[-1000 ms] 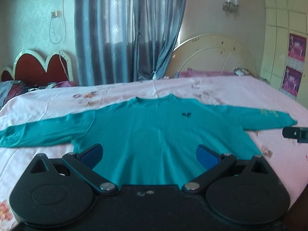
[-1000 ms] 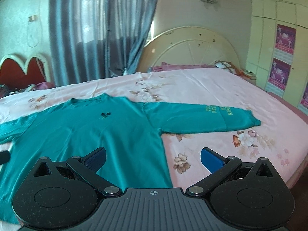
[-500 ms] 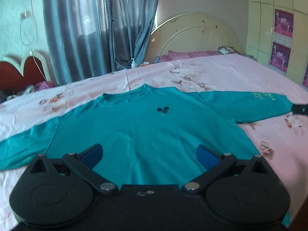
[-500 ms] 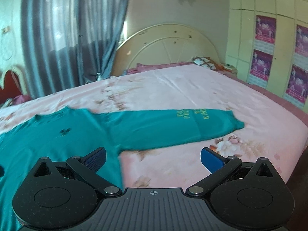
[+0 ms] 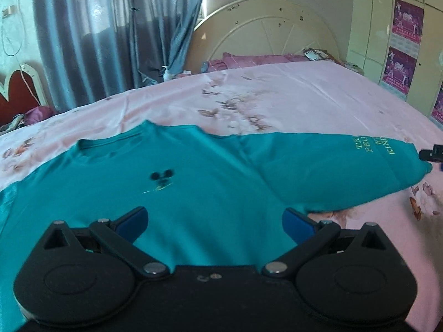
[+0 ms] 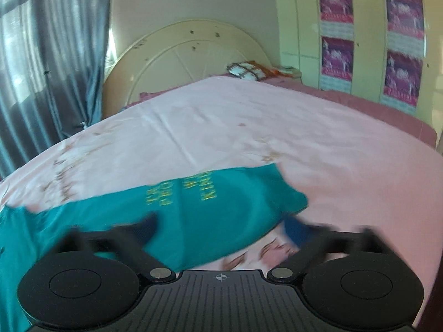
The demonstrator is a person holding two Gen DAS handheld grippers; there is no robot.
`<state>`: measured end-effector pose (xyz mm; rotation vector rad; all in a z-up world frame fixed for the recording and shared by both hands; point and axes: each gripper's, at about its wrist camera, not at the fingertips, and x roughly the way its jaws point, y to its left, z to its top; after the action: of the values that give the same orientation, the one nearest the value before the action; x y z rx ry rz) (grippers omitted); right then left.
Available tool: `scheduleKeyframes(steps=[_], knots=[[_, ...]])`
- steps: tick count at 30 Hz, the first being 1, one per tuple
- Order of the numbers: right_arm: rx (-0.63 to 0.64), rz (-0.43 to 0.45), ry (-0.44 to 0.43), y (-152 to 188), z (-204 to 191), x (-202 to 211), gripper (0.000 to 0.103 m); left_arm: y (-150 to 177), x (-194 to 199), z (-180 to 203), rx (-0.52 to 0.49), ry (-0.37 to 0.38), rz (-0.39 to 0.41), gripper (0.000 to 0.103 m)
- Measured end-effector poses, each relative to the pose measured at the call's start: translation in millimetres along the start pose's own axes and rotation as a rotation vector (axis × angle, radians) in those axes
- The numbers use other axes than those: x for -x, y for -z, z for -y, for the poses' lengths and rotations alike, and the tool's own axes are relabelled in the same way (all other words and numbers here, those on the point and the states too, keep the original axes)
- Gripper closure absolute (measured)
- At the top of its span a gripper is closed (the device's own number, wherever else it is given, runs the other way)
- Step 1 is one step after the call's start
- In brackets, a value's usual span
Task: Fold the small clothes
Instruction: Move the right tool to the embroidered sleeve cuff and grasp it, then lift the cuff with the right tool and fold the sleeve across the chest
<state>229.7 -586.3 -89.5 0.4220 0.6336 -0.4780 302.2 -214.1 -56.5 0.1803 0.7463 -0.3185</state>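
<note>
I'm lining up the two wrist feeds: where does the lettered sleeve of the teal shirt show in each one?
Left wrist: the lettered sleeve runs out to the right edge, where the right gripper peeks in.
Right wrist: the sleeve crosses the lower middle, its end between the right gripper's blurred, closing fingers.
Shared landmark: the cream arched headboard.

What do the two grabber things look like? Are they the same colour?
Nearly the same. The left gripper is black, with two round discs at its base, thin arms joined by silver rivets, and blue pads. The right gripper has the same black shape, a ribbed grey middle with a small crosshair mark, and blurred pads.
</note>
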Motion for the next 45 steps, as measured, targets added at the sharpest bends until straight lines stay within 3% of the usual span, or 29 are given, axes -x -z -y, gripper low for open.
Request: scheduleKeyframes(steps=[11,15,20,22,25,27,29,31,36,41,43,45], knots=[[-0.374,-0.076,-0.1,0,94,-49,0.039,-15,-33,46,-0.065,-0.03,-0.062,0.0],[-0.395,-0.05,-0.101,1,103,-48,0.059,-19,-37,54,-0.089,-0.034,-0.074,0.0],[-0.512,-0.079,-0.287,5,109,-55,0.059,-23,-38,55,-0.091,-0.042,-0.066,0.0],[-0.571,-0.08,-0.316,9,112,-55,0.059,-24,-39,52,-0.078,-0.044,-0.069,0.0],[-0.652,-0.049,-0.273,11,124,-52,0.062,-25,-37,44,-0.048,-0.055,-0.068,0.0],[-0.654,-0.068,-0.243,7,128,-54,0.078,-24,-35,36,-0.03,-0.081,-0.063,0.0],[-0.678,-0.065,-0.238,5,130,-56,0.082,-22,-37,24,-0.007,-0.11,-0.087,0.0],[-0.615,-0.065,-0.186,3,123,-56,0.094,-18,-39,7,0.021,-0.115,-0.119,0.0],[-0.288,-0.009,-0.072,-17,73,-41,0.097,0,-30,-49,0.11,-0.093,-0.143,0.001],[-0.075,0.049,-0.151,-26,-2,-1,0.097,19,-20,-104,0.167,-0.059,-0.112,0.014],[-0.004,0.045,-0.212,-22,-45,13,0.098,23,-18,-124,0.182,-0.076,-0.094,0.013],[0.049,0.026,-0.276,-13,-89,20,0.098,27,-18,-144,0.177,-0.09,-0.091,0.005]])
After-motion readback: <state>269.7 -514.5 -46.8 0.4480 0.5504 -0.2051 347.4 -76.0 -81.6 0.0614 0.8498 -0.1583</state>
